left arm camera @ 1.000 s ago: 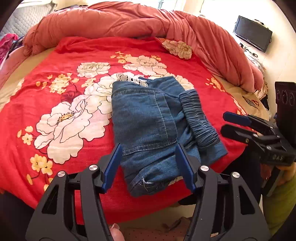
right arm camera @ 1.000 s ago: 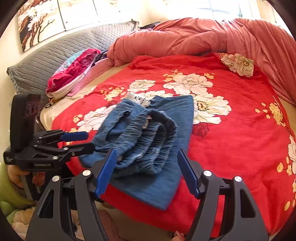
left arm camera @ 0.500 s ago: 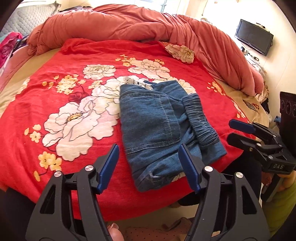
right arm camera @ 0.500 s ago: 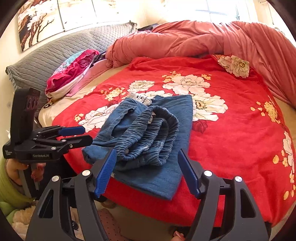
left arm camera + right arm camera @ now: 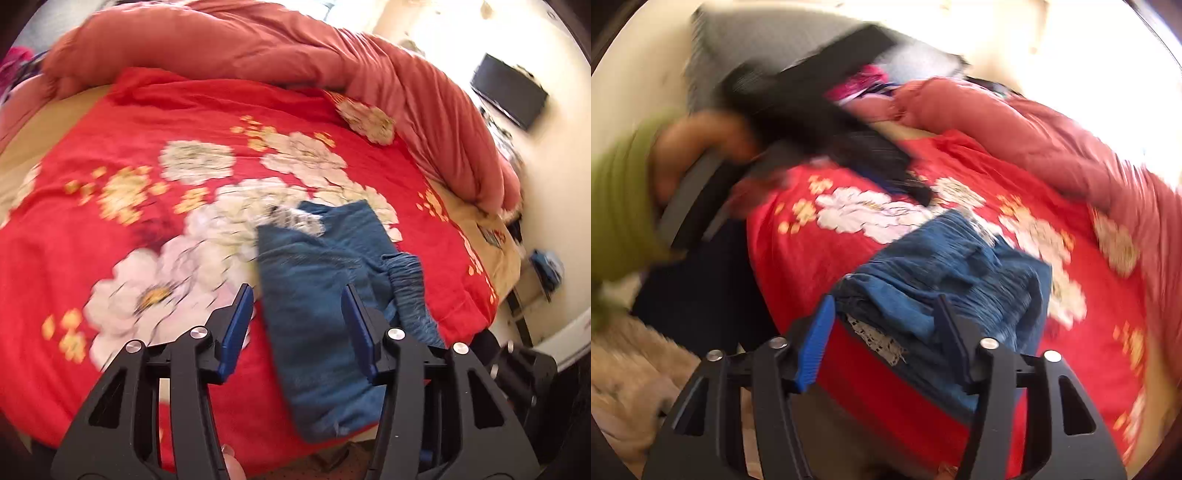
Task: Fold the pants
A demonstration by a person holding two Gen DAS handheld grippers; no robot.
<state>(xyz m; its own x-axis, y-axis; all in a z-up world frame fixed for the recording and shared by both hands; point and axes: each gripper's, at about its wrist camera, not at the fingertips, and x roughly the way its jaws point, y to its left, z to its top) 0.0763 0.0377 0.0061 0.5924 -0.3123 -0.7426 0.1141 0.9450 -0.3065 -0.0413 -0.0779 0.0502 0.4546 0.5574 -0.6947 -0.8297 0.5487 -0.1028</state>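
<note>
The blue denim pants [image 5: 314, 314] lie folded into a compact bundle on the red floral bedspread [image 5: 147, 147], near the edge of the bed closest to the cameras; in the left wrist view the smooth denim panel faces up, with the gathered elastic waistband [image 5: 408, 291] running along its right side and a scrap of white lace [image 5: 295, 218] peeking out at the far end. In the right wrist view the same bundle [image 5: 945, 273] shows its bunched waistband on top and a bit of white lace [image 5: 875, 338] at the near edge. The left gripper [image 5: 297, 325] hovers over the near part of the bundle, its blue-padded jaws closing but apart, with denim seen in the gap between them; the pads do not press the cloth, so it grasps nothing. The right gripper [image 5: 882, 341] also has its jaws closing and still apart, framing the near edge of the pants and the bedspread below, with no pad pressing the fabric. Both views are smeared by motion blur. In the right wrist view the left gripper [image 5: 820, 122] appears as a dark blurred shape held by a hand [image 5: 698, 151] with a green sleeve [image 5: 620, 206]. A salmon-pink duvet [image 5: 258, 48] is heaped along the far side of the bed, and a dark screen [image 5: 509, 96] hangs on the wall at right.
</note>
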